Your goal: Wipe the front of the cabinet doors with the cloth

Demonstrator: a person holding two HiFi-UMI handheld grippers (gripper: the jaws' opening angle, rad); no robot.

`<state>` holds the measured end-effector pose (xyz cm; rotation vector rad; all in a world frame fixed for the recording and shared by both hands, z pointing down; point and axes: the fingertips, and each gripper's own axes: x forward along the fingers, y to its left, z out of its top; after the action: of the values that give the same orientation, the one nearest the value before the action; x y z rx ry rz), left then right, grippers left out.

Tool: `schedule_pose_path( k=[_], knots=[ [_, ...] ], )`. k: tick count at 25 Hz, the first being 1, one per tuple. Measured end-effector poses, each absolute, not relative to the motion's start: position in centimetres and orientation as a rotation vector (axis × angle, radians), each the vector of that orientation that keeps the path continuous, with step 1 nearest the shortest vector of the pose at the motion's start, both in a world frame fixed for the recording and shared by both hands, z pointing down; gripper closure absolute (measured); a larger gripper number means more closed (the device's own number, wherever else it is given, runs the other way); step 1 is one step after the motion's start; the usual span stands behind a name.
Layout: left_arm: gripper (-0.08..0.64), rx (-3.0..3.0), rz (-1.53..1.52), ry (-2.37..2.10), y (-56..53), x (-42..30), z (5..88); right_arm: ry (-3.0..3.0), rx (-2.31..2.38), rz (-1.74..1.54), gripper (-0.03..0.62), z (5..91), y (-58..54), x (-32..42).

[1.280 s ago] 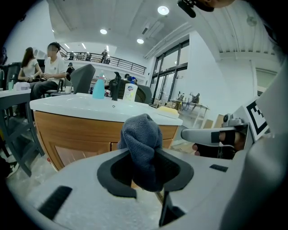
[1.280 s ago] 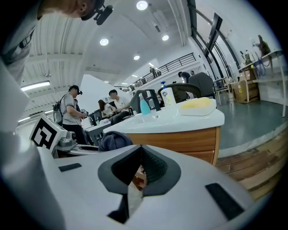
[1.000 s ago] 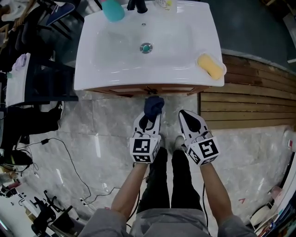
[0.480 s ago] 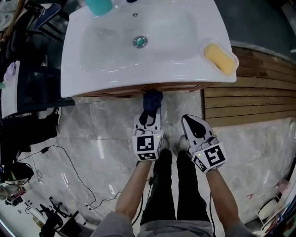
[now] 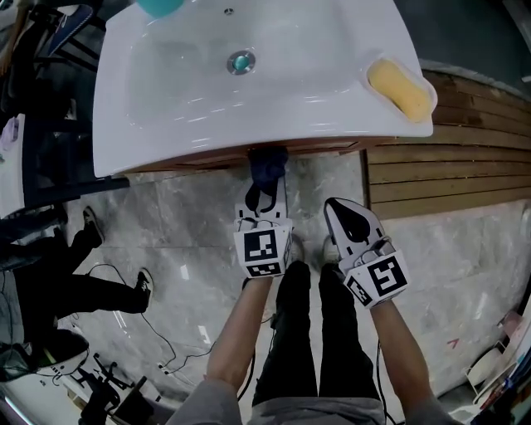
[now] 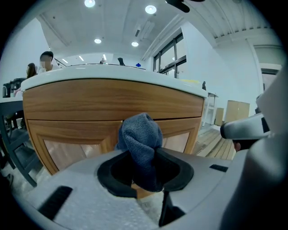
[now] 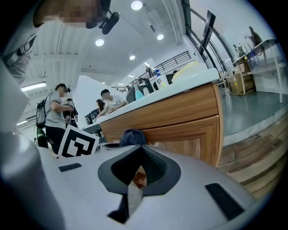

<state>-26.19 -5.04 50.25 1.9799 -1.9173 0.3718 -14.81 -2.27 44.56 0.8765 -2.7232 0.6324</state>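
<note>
The dark blue cloth [image 5: 269,167] is bunched up, and my left gripper [image 5: 266,189] is shut on it. The cloth sits against the wooden cabinet front [image 5: 315,149], just below the white sink's rim [image 5: 166,149]. In the left gripper view the cloth [image 6: 141,141] sticks up out of the left gripper [image 6: 145,173], in front of the seam between the two cabinet doors [image 6: 81,134]. My right gripper [image 5: 350,217] hangs a little to the right, short of the cabinet, shut and holding nothing. The right gripper view shows the right gripper [image 7: 136,176], the door [image 7: 189,123] and the cloth [image 7: 132,136].
A yellow sponge [image 5: 401,85] lies on the sink's right corner, and a teal cup [image 5: 158,6] stands at its back. Wooden slats [image 5: 452,178] cover the floor on the right. On the marble floor to the left are a bystander's legs [image 5: 83,286] and cables [image 5: 187,328].
My left gripper has carried the cloth forward, up to the cabinet front under the sink rim. The right gripper has barely moved. A bystander's legs have come into the head view at left.
</note>
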Motion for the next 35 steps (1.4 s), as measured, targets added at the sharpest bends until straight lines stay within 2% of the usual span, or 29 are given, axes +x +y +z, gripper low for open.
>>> schedule_pose_path(
  k=[12, 35],
  knots=[
    [0.454, 2.06, 0.423, -1.849, -7.2, -23.1, 50.8, -2.723, 0.943, 0.66, 0.581, 44.8, -3.0, -12.2],
    [0.454, 2.325, 0.534, -1.649, -11.4, -10.6, 51.0, -2.677, 1.168, 0.726, 0.58, 45.8, -4.0, -2.8]
  ],
)
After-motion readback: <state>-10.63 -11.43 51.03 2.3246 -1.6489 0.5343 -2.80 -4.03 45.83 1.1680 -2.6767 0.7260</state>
